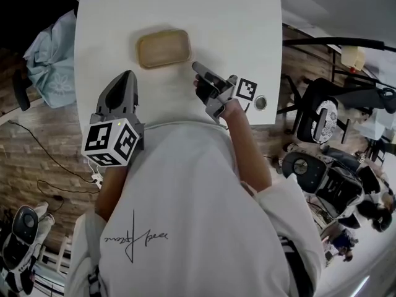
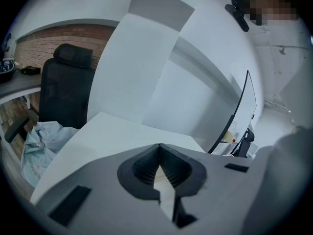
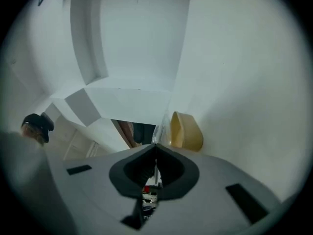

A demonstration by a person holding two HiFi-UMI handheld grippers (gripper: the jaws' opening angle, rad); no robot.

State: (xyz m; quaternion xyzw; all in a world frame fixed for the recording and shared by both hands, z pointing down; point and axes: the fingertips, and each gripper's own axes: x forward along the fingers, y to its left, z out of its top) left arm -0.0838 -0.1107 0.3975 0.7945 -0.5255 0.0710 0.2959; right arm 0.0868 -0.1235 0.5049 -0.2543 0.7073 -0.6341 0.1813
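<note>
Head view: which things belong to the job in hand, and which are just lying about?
In hand: right gripper, shut, nearest the tan tray; left gripper, shut; white table.
Lying about: round disc by the table edge; blue cloth; floor cable.

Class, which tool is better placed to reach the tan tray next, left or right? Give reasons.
Right, probably. The right tool, shut, lies just off a corner of the tan tray, and its view shows that tray. The left tool sees the table but no tray.
</note>
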